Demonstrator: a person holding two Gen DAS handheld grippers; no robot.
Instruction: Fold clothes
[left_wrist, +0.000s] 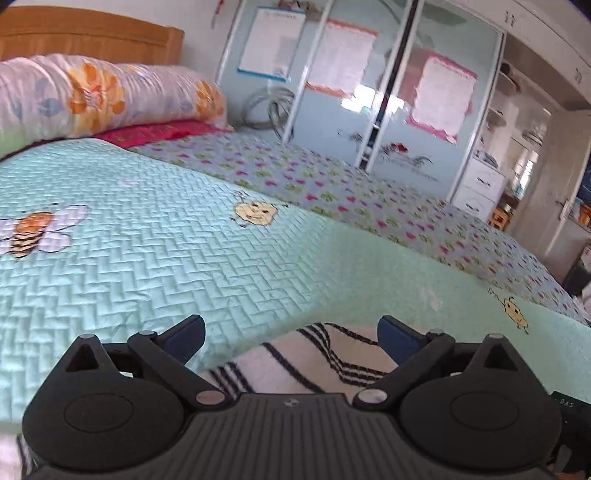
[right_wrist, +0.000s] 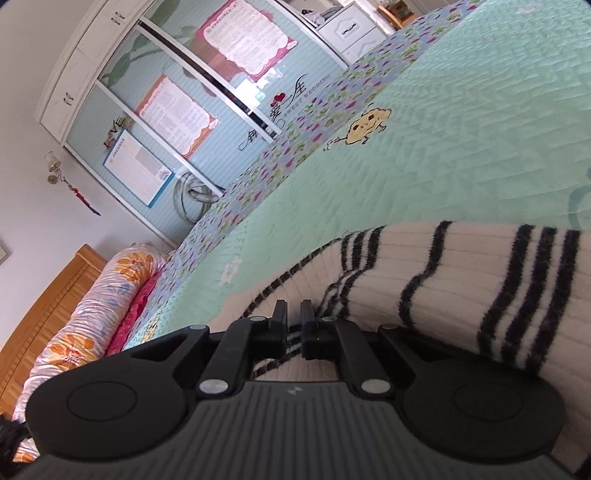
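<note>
A cream knit garment with black stripes (left_wrist: 310, 362) lies on the mint quilted bedspread (left_wrist: 155, 258). My left gripper (left_wrist: 291, 338) hovers just over the garment's near edge, open, blue-padded fingers spread wide with nothing between them. In the right wrist view the camera is rolled sideways. There the striped garment (right_wrist: 461, 280) bulges up in a thick fold, and my right gripper (right_wrist: 294, 317) is shut on its edge, with striped cloth pinched in the narrow gap between the black fingers.
A floral duvet roll (left_wrist: 92, 96) and red pillow (left_wrist: 159, 133) lie against the wooden headboard (left_wrist: 92, 35). A flower-print sheet (left_wrist: 332, 184) covers the bed's far side. Beyond stand a sliding-door wardrobe (left_wrist: 369, 85) with posters and white drawers (left_wrist: 480, 188).
</note>
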